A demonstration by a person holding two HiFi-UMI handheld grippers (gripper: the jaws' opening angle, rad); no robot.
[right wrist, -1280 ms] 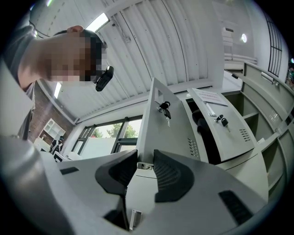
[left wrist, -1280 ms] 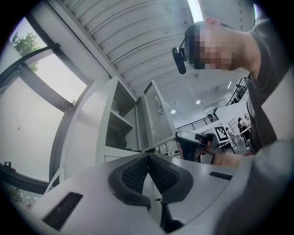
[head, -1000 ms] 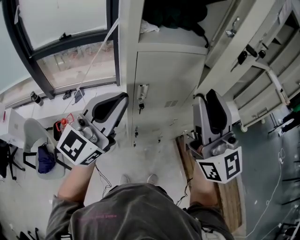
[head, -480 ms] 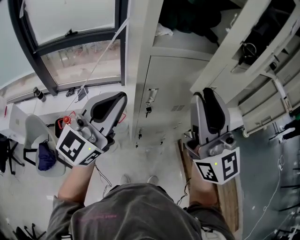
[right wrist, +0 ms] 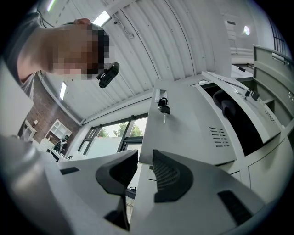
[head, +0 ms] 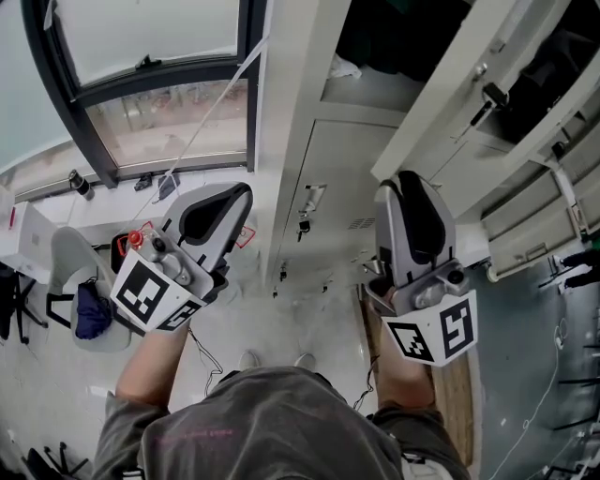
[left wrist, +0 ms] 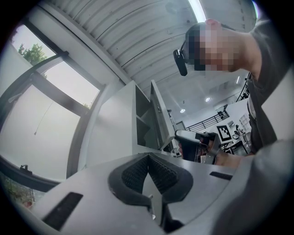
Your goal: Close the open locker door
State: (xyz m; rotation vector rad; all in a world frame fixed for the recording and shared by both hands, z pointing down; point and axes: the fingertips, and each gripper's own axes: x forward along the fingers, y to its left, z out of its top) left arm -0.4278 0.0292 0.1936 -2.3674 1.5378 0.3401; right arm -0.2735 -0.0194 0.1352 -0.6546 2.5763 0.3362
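Your claws have neared the pale grey metal locker door [head: 450, 84], still open: right claw [right wrist: 144, 158] wide, just narrowing, empty; left claw [left wrist: 148, 158] pinched together.

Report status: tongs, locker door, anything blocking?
Left tongs shut, empty. Right tongs open, just closing a little, nothing between them. Locker door open, not gripped. Dark items inside compartment; swing path looks clear.
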